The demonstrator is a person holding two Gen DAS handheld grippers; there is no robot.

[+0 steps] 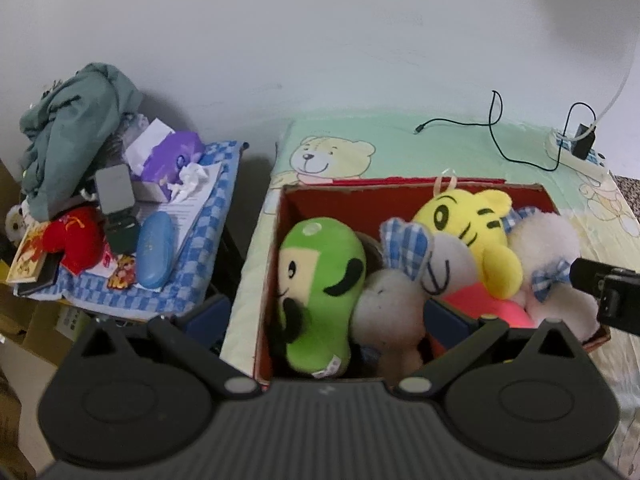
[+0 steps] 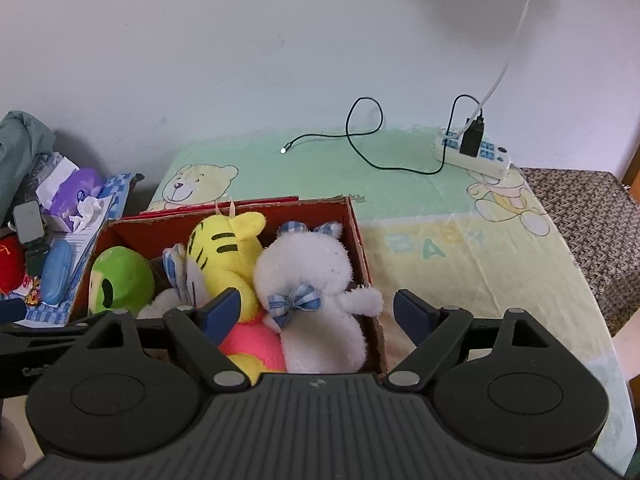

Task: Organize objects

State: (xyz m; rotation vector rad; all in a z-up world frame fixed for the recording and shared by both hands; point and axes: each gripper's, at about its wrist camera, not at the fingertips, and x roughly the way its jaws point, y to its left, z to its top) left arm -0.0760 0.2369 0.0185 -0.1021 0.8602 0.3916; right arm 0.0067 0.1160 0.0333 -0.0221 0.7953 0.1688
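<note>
The side table point(image 1: 200, 264) at nine o'clock is cluttered (red toy point(image 1: 74, 240), blue case point(image 1: 154, 250)); the box point(image 1: 400, 192) already holds the plushies point(image 1: 320, 280). Both the left gripper point(image 1: 324, 320) and right gripper point(image 2: 316, 312) hover spread and empty. Only the right view shows the whole power strip point(image 2: 476, 156) at one o'clock.

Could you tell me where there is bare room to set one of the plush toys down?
The bedsheet lies bare right of the cardboard box, up to the power strip and black cable. The box is packed with plush toys; the checkered side table is cluttered.
</note>
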